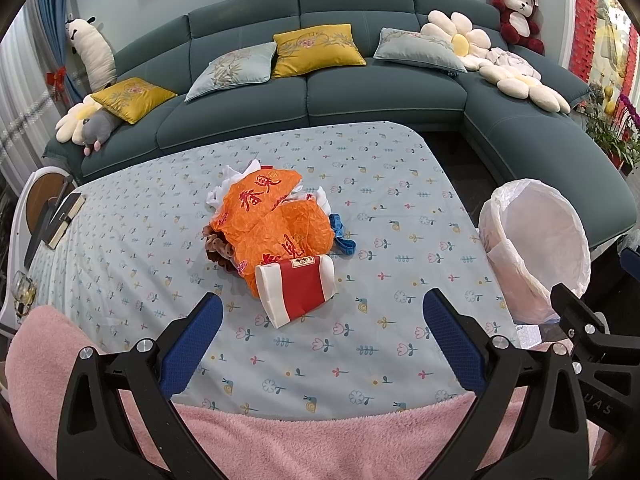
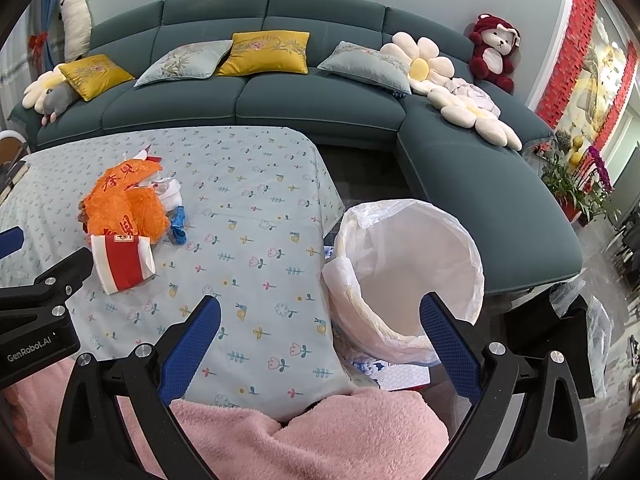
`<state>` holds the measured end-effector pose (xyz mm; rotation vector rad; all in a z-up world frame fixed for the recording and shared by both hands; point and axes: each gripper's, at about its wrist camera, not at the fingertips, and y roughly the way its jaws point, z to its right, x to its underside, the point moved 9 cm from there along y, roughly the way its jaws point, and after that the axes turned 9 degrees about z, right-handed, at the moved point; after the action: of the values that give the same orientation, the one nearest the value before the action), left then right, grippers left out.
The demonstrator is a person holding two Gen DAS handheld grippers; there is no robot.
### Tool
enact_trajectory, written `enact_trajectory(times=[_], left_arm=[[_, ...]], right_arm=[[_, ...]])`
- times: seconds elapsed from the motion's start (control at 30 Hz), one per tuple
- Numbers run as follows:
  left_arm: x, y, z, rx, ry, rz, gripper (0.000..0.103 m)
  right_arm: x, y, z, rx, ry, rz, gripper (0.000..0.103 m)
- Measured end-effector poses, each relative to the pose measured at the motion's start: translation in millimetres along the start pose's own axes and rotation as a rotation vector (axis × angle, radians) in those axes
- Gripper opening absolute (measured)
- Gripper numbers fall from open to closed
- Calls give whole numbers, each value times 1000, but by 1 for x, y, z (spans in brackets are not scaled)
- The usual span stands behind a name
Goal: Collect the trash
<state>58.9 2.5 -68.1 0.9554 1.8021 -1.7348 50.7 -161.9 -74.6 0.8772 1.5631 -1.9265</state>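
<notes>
Sofa: a teal sectional (image 1: pixel 320 92) runs behind the table, carrying yellow and pale cushions, flower pillows and a red plush bear (image 2: pixel 493 50).
Table: a pale blue tablecloth (image 1: pixel 280 344) printed with small flowers and snails covers it; pink fleece lies along the near edge.
Waste bin: a round bin (image 2: pixel 412 276) lined with a thin white bag stands off the table's right corner, mouth tilted toward the cameras, its inside white and bare.
Trash pile: it sits mid-table, well apart from the bin, left of it in the right wrist view.
Orange wrappers: two crinkled orange foil bags (image 1: pixel 264 216) with large red Chinese characters form the pile's bulk; I cannot read them surely.
Red-and-white box: a soft carton (image 1: pixel 298 290) with a broad red band, white ends and a small gold label lies on its side at the pile's near edge, long axis running left to right, slightly skewed.
White tissues: crumpled pieces (image 1: pixel 230 178) poke out behind the orange bags.
Blue scrap: a small blue strip (image 1: pixel 342 236) lies at the pile's right side.
Brown item: something brown (image 1: pixel 216 246) peeks out at the left; unclear what.
Left gripper: (image 1: pixel 322 322) fingers spread wide, holding nothing, hovering near the carton.
Right gripper: (image 2: pixel 320 324) fingers spread wide, empty, between table corner and bin.
Writing: "GenRobot.AI" on the left gripper's body in the right wrist view.
</notes>
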Motion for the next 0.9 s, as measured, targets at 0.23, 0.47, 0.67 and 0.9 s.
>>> enact_trajectory(times=[0.23, 0.47, 0.67, 0.9], left_arm=[[-1, 0, 0, 2, -1, 0, 96], [-2, -1, 2, 5, -6, -2, 96], [-2, 2, -1, 18, -22, -1, 96], [4, 19, -33, 5, -87, -26, 96]], right_arm=[[-3, -2, 0, 7, -2, 4, 95], [-3, -2, -1, 8, -3, 4, 95], [-4, 0, -3, 10, 6, 2, 95], [-6, 8, -19, -2, 0, 17, 95]])
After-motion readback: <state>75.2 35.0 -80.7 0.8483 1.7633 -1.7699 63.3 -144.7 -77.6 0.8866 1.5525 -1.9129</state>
